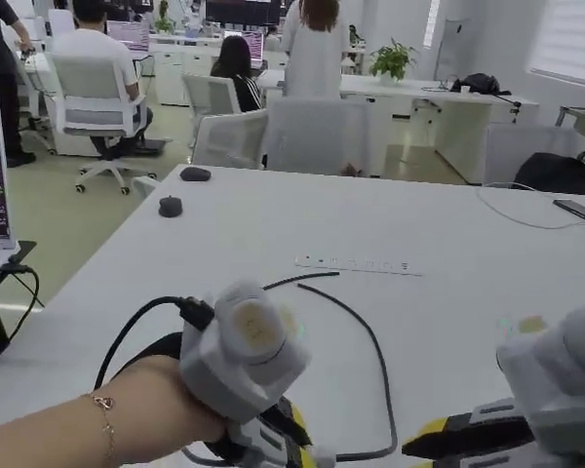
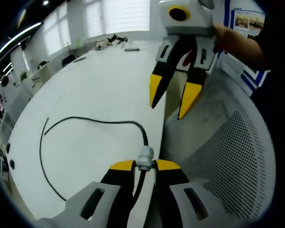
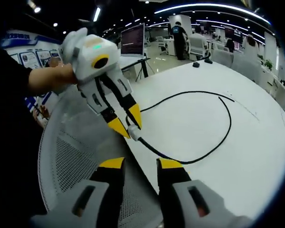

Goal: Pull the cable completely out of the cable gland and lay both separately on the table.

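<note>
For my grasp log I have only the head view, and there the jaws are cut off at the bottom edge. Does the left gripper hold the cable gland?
Observer: Yes. In the left gripper view, the left gripper is shut on the white cable gland, at the edge of the table.
Operator: Is the cable out of the gland?
Observer: No. The black cable enters the gland and from there loops over the table.
Operator: And the right gripper?
Observer: The right gripper is open, holds nothing, and is apart from the gland.
</note>
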Demonstrator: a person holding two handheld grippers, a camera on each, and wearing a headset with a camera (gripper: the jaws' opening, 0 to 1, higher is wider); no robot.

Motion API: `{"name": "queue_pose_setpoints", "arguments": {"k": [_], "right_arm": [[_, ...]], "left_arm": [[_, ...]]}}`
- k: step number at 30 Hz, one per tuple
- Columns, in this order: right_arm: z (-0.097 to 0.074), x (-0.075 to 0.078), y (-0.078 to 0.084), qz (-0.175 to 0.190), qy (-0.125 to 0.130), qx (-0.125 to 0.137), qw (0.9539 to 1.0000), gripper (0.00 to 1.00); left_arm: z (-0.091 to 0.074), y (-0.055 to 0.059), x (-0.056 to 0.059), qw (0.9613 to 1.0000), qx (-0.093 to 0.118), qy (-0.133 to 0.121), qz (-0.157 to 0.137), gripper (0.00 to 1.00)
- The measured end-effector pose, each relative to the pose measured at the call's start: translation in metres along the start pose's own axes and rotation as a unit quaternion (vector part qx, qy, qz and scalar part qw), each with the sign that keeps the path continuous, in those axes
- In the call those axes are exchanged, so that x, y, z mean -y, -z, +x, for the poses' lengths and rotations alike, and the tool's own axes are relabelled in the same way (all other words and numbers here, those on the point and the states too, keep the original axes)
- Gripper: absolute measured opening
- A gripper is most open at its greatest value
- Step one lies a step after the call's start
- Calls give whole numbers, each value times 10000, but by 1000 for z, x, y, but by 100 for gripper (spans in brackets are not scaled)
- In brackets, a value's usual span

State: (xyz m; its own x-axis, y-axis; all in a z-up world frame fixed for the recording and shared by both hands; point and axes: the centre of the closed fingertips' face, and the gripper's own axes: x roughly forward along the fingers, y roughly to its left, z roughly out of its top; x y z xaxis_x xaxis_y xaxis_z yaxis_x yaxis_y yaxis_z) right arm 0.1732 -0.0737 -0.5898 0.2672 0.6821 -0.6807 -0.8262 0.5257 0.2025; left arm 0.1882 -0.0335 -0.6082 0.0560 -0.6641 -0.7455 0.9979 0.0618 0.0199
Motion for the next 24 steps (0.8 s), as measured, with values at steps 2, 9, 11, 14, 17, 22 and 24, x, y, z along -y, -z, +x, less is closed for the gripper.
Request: {"name": "queue_pose_setpoints", "arguments": {"k": [2,9,11,14,17,22,24], "right_arm": [[5,-2,-6,-162,-286,-207,9992,27],[26,-14,-21,-683,-1161,-792,9877,26],[31,-15,-27,-739,-1336,-769,9853,19],[34,-23,-26,-608,-1696,-922,9793,17],[37,-28,-26,-477,-1950,-1039,9741,17],[38,-30,-18,-538,-2023,-1295,9692,12],[40,-28,-18,-597,-1842,-1237,9732,11]], "left_arm": [[-8,-7,4,9997,77,-117,187,16],[-21,-16,7,9933,-112,-566,1002,16],[-21,-18,7,9918,-95,-632,1107,16],[-21,-17,6,9902,-135,-686,1210,16],[-19,-17,8,9899,-130,-664,1244,16],[-13,-15,12,9910,-214,-503,1221,16],[-12,-13,8,9905,-264,-550,1234,16]]}}
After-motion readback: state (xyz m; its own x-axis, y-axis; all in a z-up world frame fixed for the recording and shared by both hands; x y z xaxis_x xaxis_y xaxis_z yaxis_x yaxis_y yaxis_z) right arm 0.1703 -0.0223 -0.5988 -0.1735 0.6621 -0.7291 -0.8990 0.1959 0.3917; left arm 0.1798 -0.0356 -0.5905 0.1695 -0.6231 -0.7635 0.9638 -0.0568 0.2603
